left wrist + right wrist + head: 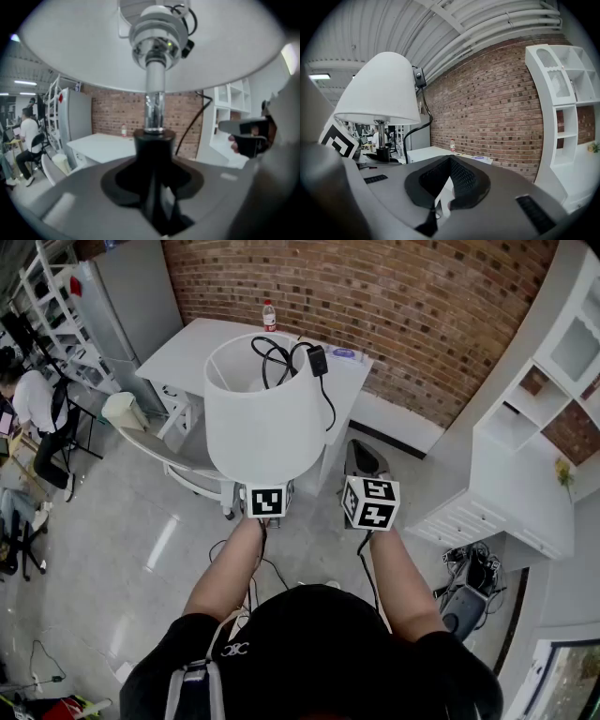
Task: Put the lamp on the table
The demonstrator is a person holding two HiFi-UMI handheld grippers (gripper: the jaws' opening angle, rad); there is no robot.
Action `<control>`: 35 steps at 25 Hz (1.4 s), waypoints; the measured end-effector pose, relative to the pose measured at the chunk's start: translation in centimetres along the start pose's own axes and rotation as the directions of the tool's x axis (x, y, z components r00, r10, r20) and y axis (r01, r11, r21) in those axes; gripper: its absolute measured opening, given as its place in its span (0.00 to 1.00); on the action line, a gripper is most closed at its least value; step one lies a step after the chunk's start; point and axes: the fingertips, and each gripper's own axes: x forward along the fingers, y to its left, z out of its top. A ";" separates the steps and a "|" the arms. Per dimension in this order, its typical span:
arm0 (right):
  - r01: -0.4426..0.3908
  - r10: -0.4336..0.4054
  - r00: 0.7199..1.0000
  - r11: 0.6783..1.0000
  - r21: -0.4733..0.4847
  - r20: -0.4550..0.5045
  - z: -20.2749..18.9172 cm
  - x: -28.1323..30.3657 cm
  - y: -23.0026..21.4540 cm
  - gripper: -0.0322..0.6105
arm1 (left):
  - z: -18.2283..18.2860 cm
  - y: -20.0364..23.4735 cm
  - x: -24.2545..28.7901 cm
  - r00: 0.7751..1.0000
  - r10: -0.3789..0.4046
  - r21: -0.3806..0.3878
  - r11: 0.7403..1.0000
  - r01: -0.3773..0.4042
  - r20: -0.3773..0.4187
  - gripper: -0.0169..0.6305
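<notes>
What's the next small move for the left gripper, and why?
Probably carry the lamp forward toward the table. The left gripper is clamped low on the lamp and holds it in the air above the floor. The table lies ahead of it, not yet under it, with bare top showing.

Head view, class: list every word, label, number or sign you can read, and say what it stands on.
Nothing reads as quotable text.
Bottle label, on the white table: too small.
Shirt logo: blurred.
Marker cubes: square patterns, no words.
Lamp: no print.
</notes>
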 end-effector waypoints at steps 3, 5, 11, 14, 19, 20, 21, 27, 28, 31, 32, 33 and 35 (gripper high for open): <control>0.003 -0.004 1.000 1.000 0.011 0.006 0.3 0.0 -2.0 0.05 | 0.8 -1.7 0.8 1.000 -0.002 0.006 1.000 0.002 -0.001 0.23; -0.002 0.002 1.000 1.000 0.026 0.017 0.5 0.0 -3.1 0.05 | 0.9 -2.6 1.4 1.000 0.001 0.001 1.000 -0.001 -0.010 0.23; -0.020 0.019 1.000 0.999 0.049 0.021 0.3 0.3 -6.3 0.05 | 2.2 -5.2 3.2 1.000 0.011 0.021 1.000 -0.011 0.002 0.23; -0.029 0.028 1.000 0.998 0.047 0.013 0.0 0.5 -8.0 0.05 | 2.4 -6.5 4.2 1.000 0.015 0.015 1.000 -0.015 -0.011 0.23; -0.045 0.044 0.999 0.998 0.049 0.009 -0.3 1.2 -10.9 0.05 | 3.1 -8.4 6.2 1.000 0.020 0.011 1.000 -0.020 0.003 0.23; -0.050 0.050 0.999 0.998 0.049 0.007 -0.4 1.4 -11.5 0.05 | 3.4 -8.7 6.6 1.000 0.026 0.012 1.000 -0.027 0.008 0.23; -0.056 0.056 0.998 0.997 0.047 0.003 -0.5 1.5 -12.1 0.05 | 3.7 -9.1 6.9 0.999 0.036 0.012 0.999 -0.037 0.012 0.23; -0.075 0.076 0.997 0.996 0.047 -0.019 -1.5 1.9 -15.8 0.05 | 5.0 -11.6 8.4 0.997 0.070 0.013 0.997 -0.070 0.013 0.23; -0.074 0.075 0.997 0.996 0.052 -0.021 -1.6 1.9 -16.2 0.05 | 4.8 -12.0 8.9 0.998 0.063 0.010 0.998 -0.064 0.006 0.23; -0.068 0.069 0.997 0.996 0.057 -0.023 -1.7 2.0 -17.3 0.05 | 4.7 -12.7 10.0 0.998 0.059 0.014 0.998 -0.059 -0.009 0.23; -0.064 0.066 0.998 0.996 0.059 -0.023 -1.7 2.1 -17.7 0.05 | 4.7 -12.8 10.6 0.998 0.059 0.016 0.998 -0.058 -0.013 0.23; -0.062 0.063 0.998 0.996 0.061 -0.022 -1.8 2.3 -18.1 0.05 | 4.8 -12.9 11.0 0.998 0.058 0.019 0.998 -0.058 -0.014 0.23; -0.056 0.058 0.998 0.996 0.065 -0.026 -2.0 2.7 -18.9 0.05 | 5.4 -13.2 11.8 0.998 0.059 0.025 0.998 -0.059 -0.008 0.23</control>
